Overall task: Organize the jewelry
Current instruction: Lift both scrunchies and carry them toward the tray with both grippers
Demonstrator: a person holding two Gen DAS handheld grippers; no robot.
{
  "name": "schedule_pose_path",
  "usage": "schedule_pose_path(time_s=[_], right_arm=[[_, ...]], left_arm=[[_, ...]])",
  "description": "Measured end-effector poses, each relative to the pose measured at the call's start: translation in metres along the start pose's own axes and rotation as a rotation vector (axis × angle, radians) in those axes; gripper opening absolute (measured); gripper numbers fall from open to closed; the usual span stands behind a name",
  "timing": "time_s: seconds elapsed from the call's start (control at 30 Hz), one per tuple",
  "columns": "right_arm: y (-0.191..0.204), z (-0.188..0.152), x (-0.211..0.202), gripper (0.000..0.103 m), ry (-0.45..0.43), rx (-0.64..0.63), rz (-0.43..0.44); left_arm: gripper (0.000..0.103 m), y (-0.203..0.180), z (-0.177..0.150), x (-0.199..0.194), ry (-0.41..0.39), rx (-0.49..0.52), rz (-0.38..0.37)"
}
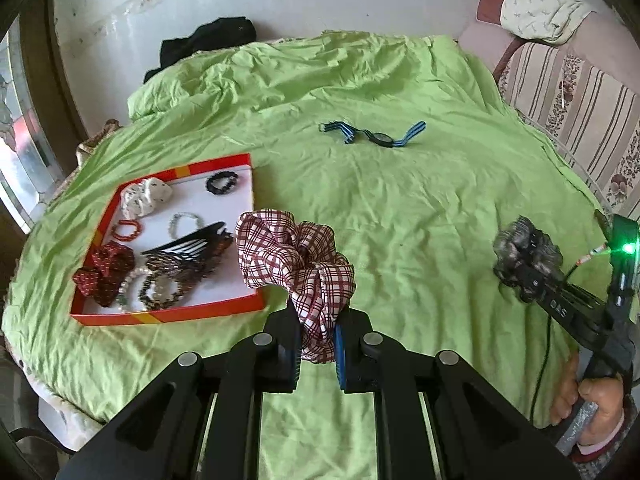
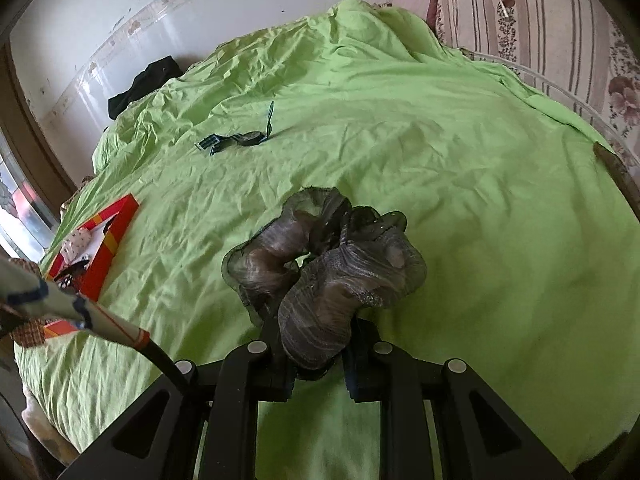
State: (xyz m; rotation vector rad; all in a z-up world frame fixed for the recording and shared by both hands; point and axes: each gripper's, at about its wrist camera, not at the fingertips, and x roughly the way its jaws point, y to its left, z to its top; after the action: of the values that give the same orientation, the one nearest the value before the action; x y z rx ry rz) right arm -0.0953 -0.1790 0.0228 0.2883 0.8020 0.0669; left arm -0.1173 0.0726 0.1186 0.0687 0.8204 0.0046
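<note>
My left gripper [image 1: 317,346] is shut on a red-and-white plaid scrunchie [image 1: 292,256], held above the green bedspread just right of the red tray [image 1: 256,304]. The tray holds a white scrunchie [image 1: 146,198], a dark red scrunchie [image 1: 105,270], bead bracelets [image 1: 222,183] and black hair combs [image 1: 192,248]. My right gripper [image 2: 318,354] is shut on a grey gauzy scrunchie [image 2: 328,268]; in the left wrist view it appears at the right with the grey scrunchie [image 1: 524,252] in its jaws. A blue-striped watch [image 1: 374,134] lies farther back on the bed.
The green bedspread [image 1: 400,220] covers the whole work surface. A black garment [image 1: 208,46] lies at the far edge by the wall. A striped floral sofa [image 1: 580,96] stands to the right. A hand [image 1: 592,404] grips the right handle.
</note>
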Motion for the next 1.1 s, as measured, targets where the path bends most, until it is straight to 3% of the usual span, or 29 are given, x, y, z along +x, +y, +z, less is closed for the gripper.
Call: schedule_pose_path(time_s=[0.37, 0.9, 1.1], right_arm=[[0.006, -0.023, -0.025, 0.019, 0.033, 0.002, -0.01], [0.046, -0.019, -0.055, 0.018, 0.0, -0.083, 0.01], [0.065, -0.02, -0.061, 0.018, -0.006, -0.134, 0.021]], left_arm=[[0.012, 0.024, -0.01, -0.014, -0.032, -0.056, -0.02], [0.012, 0.054, -0.023, -0.019, -0.042, -0.124, -0.031], [0.012, 0.058, -0.025, -0.021, -0.054, -0.117, -0.002]])
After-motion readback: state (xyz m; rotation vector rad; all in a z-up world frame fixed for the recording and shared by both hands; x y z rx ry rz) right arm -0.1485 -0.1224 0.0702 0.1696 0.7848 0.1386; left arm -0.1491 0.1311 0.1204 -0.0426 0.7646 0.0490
